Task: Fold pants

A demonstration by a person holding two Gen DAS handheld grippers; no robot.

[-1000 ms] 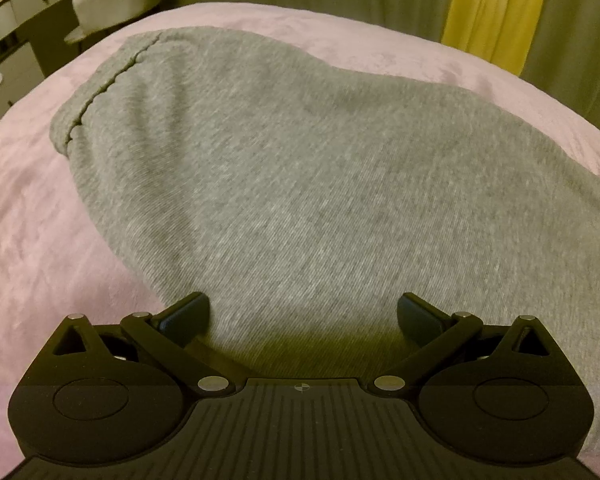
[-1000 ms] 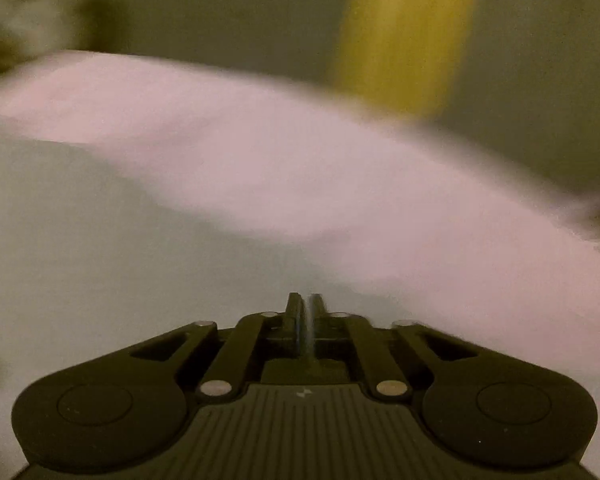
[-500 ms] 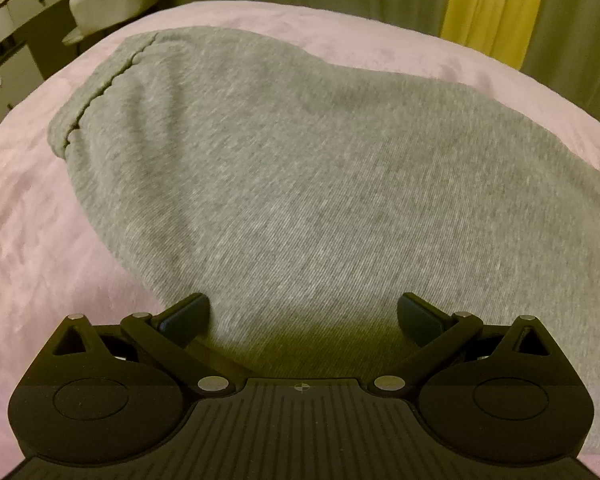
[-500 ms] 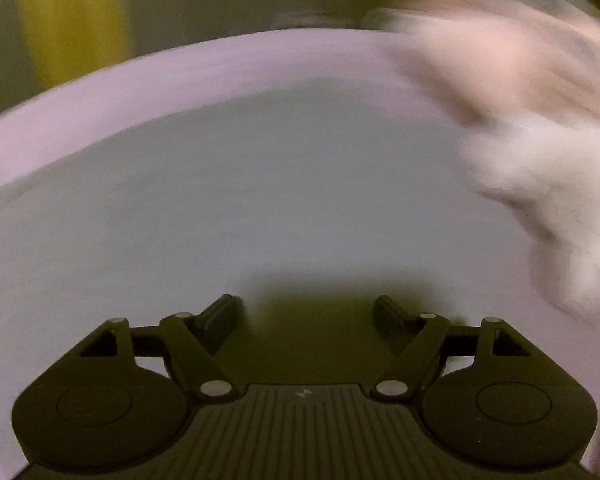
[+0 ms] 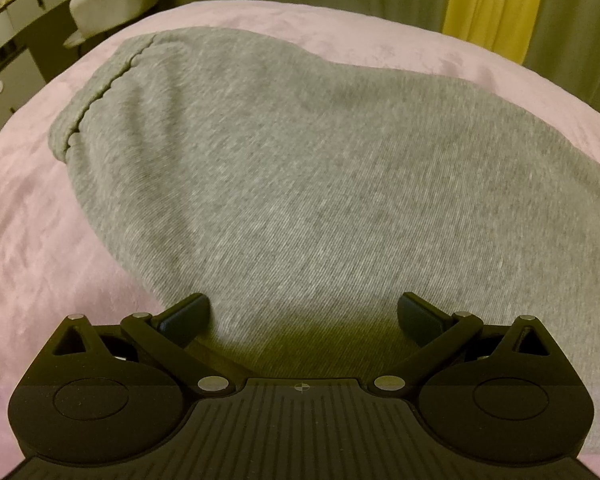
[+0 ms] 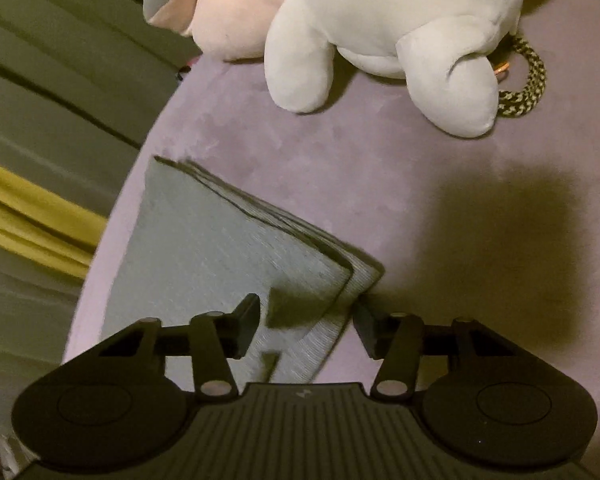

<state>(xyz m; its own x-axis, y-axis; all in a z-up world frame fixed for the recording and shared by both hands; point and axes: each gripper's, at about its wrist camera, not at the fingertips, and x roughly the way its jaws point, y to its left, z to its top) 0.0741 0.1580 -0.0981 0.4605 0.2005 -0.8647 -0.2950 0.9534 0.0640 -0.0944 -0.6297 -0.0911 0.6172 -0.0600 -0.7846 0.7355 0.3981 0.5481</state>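
Note:
Grey pants (image 5: 300, 168) lie flat on a pink bedspread (image 5: 32, 248), the gathered waistband (image 5: 100, 92) at the far left. My left gripper (image 5: 303, 316) is open and empty, low over the near edge of the pants. In the right wrist view the layered leg end (image 6: 220, 248) of the pants lies on the spread, its corner (image 6: 360, 272) pointing toward me. My right gripper (image 6: 306, 320) is open and empty, its fingers on either side of that corner.
A white plush toy (image 6: 388, 28) and a pink one (image 6: 236, 12) lie on the bed beyond the leg end, with a braided cord (image 6: 528, 76) beside them. The bed edge (image 6: 132, 184) runs left of the pants. A dresser (image 5: 4, 52) and yellow curtain (image 5: 496, 4) stand behind.
My right gripper has opened from shut and swung round to face the leg end and the plush toys. The left gripper has barely moved.

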